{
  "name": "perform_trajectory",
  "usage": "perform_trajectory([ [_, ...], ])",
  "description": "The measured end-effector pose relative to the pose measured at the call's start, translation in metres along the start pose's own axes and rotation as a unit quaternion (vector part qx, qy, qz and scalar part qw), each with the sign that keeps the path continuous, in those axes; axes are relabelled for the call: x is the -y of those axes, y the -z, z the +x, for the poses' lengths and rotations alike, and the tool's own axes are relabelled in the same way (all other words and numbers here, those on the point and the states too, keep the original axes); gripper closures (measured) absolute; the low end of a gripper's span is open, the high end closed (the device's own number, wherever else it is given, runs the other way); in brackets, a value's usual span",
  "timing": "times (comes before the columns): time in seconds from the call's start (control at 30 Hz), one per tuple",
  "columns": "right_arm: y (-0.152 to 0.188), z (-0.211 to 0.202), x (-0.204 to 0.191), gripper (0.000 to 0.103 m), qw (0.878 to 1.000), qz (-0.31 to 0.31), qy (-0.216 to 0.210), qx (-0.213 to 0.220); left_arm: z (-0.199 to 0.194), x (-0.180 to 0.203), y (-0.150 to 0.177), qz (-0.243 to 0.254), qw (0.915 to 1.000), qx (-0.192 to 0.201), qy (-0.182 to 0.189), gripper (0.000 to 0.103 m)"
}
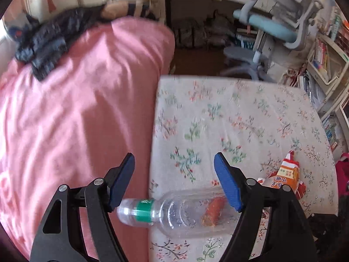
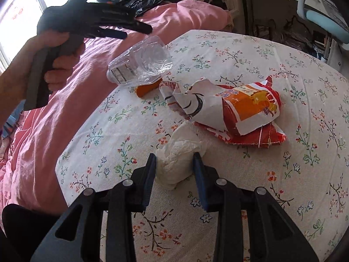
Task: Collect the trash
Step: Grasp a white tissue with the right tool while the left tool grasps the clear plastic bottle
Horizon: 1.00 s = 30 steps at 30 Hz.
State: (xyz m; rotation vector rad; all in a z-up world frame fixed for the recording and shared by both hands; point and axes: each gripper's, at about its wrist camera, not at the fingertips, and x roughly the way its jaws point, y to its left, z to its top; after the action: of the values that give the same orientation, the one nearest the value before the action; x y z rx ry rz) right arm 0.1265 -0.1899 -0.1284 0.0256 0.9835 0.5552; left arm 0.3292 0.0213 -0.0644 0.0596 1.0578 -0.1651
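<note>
A clear plastic bottle (image 1: 174, 216) with a green label band lies crosswise on the floral sheet (image 1: 240, 120), under the base of my left gripper (image 1: 174, 156). That gripper is open; its blue pads stand apart above the bottle without pressing on it. A small orange wrapper (image 1: 214, 210) shows through the bottle. In the right wrist view my right gripper (image 2: 174, 155) is shut on a crumpled white tissue (image 2: 176, 163). Beyond it lie a torn orange-and-red snack bag (image 2: 246, 109), the bottle (image 2: 141, 63) and the left gripper (image 2: 138, 32), held by a hand.
A pink duvet (image 1: 76, 109) covers the bed's left side, with dark clothing (image 1: 48, 43) at its far end. A black plastic bag (image 2: 148, 0) lies at the head of the bed. A grey-blue chair (image 1: 283, 28) and bookshelves (image 1: 322, 65) stand past the bed's right edge.
</note>
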Motion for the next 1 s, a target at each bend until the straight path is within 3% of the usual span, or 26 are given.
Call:
perform_trajectory([
  [0.17, 0.0, 0.0, 0.001, 0.068, 1.0, -0.003, -0.006, -0.003, 0.017, 0.001, 0.032, -0.028, 0.9956, -0.071, 0.054, 0.031],
  [0.3, 0.004, -0.004, 0.003, 0.068, 1.0, -0.002, -0.007, -0.004, -0.002, 0.027, 0.069, 0.017, 0.9918, -0.101, 0.076, 0.031],
  [0.4, 0.007, -0.007, 0.007, 0.068, 1.0, 0.001, -0.006, -0.003, -0.031, 0.039, 0.092, 0.055, 0.9916, -0.082, 0.083, 0.031],
  [0.53, 0.006, -0.007, 0.011, 0.068, 1.0, 0.009, -0.013, -0.003, -0.078, 0.026, 0.11, 0.044, 0.9967, -0.02, 0.066, 0.031],
  [0.63, 0.006, -0.005, 0.012, 0.068, 1.0, 0.012, -0.015, -0.003, -0.102, 0.031, 0.127, 0.116, 0.992, 0.018, 0.047, 0.031],
  [0.77, 0.009, -0.006, 0.008, 0.068, 1.0, -0.003, -0.009, -0.007, -0.108, 0.048, 0.152, 0.264, 0.9643, 0.015, 0.004, 0.031],
  [0.9, 0.007, -0.005, 0.009, 0.068, 1.0, -0.004, -0.011, -0.009, -0.092, 0.07, 0.175, 0.405, 0.9125, 0.015, -0.059, 0.031],
  [1.0, 0.007, -0.005, 0.009, 0.067, 1.0, -0.005, -0.01, -0.008, -0.078, 0.089, 0.176, 0.48, 0.8746, 0.013, -0.063, 0.031],
])
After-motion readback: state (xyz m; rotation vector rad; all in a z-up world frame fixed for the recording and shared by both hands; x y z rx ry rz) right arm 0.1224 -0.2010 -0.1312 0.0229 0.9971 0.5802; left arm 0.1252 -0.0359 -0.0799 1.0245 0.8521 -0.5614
